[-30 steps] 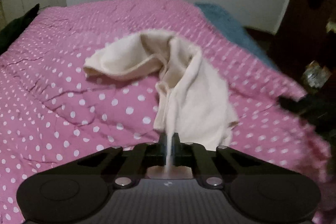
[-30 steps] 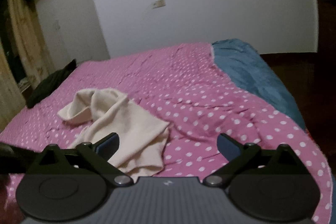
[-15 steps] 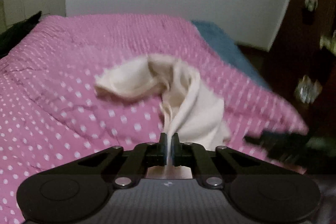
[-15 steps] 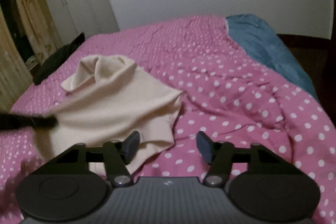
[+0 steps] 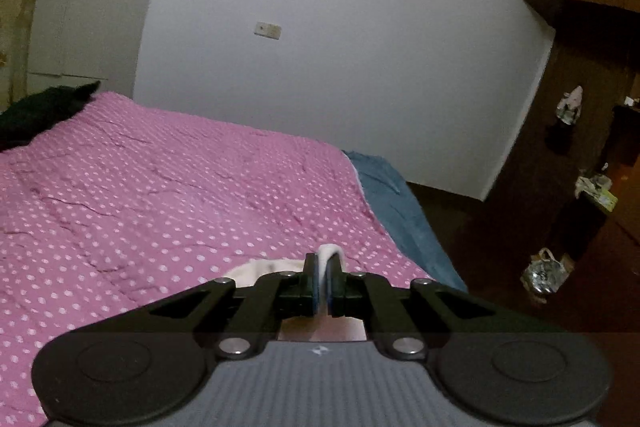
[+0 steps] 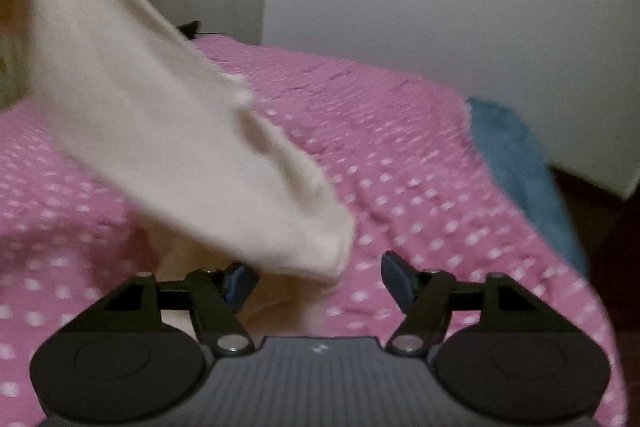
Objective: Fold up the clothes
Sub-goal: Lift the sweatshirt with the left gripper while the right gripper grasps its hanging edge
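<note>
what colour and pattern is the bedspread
Pink with small white polka dots; the quilted bedspread shows sharpest in the left wrist view.

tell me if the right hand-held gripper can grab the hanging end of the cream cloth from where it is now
Probably yes. The right hand-held gripper is open, and the low end of the cream cloth hangs just ahead of its gap with nothing between. The left hand-held gripper pinches the cloth.

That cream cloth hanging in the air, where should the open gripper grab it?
Probably the lower free corner of the cream cloth, approached from below and in front. It hangs between the open right gripper fingers already, while the left gripper pinches another edge above the pink bedspread.
</note>
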The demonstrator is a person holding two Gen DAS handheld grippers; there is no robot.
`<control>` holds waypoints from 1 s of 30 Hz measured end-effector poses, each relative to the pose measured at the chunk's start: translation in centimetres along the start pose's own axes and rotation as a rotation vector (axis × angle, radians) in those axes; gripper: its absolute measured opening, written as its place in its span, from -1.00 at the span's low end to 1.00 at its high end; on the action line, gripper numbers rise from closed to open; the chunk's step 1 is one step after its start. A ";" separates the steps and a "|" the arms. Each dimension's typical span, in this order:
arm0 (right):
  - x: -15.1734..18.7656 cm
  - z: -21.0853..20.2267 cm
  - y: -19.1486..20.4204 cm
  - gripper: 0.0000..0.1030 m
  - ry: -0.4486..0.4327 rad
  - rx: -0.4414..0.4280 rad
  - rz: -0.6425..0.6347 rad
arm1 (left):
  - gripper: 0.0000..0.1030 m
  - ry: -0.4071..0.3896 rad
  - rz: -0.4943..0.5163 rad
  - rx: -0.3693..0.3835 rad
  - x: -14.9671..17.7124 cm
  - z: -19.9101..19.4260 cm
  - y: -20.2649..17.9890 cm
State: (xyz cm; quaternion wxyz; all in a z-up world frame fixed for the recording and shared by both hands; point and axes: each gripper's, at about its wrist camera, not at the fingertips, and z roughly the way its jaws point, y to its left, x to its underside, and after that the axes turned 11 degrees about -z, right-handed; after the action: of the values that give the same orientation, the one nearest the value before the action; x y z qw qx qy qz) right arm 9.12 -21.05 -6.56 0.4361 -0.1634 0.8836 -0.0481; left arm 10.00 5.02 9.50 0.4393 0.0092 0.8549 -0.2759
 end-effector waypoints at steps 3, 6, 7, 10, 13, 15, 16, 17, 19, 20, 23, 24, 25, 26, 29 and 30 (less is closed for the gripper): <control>-0.4 0.4 0.6 0.35 -0.011 -0.021 -0.036 | -0.92 -0.018 -0.029 0.002 -0.8 -1.1 1.0; -1.1 -0.3 1.5 -0.24 -0.050 -0.066 -0.096 | -0.92 -0.062 -0.059 -0.010 -1.9 -2.7 2.1; -1.4 -0.7 1.6 -0.45 -0.062 -0.082 -0.098 | -0.92 -0.079 -0.072 -0.014 -2.2 -3.5 2.6; -2.8 -2.0 1.2 -0.74 -0.102 -0.157 -0.020 | -0.92 -0.122 -0.120 -0.012 -3.4 -5.9 3.8; -4.3 -4.4 1.5 -0.79 -0.161 -0.204 -0.021 | -0.92 -0.193 -0.136 -0.018 -4.4 -9.0 4.8; -5.4 -6.4 2.0 -0.80 -0.203 -0.268 -0.026 | -0.92 -0.243 -0.152 -0.029 -5.2 -11.3 5.5; -6.0 -7.5 2.3 -0.81 -0.224 -0.305 -0.025 | -0.92 -0.267 -0.164 -0.041 -5.7 -12.6 6.0; -6.6 -8.7 2.9 -0.82 -0.246 -0.340 -0.022 | -0.92 -0.292 -0.177 -0.054 -6.2 -13.8 6.5; -8.1 -11.0 4.1 -0.83 -0.294 -0.446 -0.005 | -0.92 -0.345 -0.214 -0.077 -7.7 -16.7 7.4; -9.1 -12.0 4.9 -0.84 -0.318 -0.497 0.003 | -0.92 -0.376 -0.224 -0.089 -8.5 -18.3 7.6; -11.7 -15.0 7.4 -0.85 -0.384 -0.649 0.021 | -0.92 -0.477 -0.221 -0.116 -10.7 -23.3 7.4; -12.5 -16.0 8.2 -0.85 -0.411 -0.697 0.023 | -0.92 -0.502 -0.212 -0.130 -11.2 -24.8 7.2; -13.3 -16.8 8.8 -0.86 -0.432 -0.746 0.028 | -0.92 -0.531 -0.205 -0.141 -11.7 -26.4 6.9; -13.9 -17.4 9.3 -0.87 -0.438 -0.808 0.050 | -0.92 -0.560 -0.198 -0.152 -12.2 -27.9 6.7; -14.9 -18.6 10.5 -0.88 -0.451 -0.919 0.105 | -0.92 -0.588 -0.170 -0.176 -13.7 -30.8 5.8; -15.0 -18.9 10.8 -0.88 -0.454 -0.942 0.122 | -0.92 -0.578 -0.159 -0.186 -14.3 -31.2 5.5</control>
State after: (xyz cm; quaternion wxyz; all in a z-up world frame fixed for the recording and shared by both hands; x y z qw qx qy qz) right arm 0.10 -7.01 13.93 0.4979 -0.2964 0.7005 0.4166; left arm -3.14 27.86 32.17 0.6403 -0.1765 0.7141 -0.2211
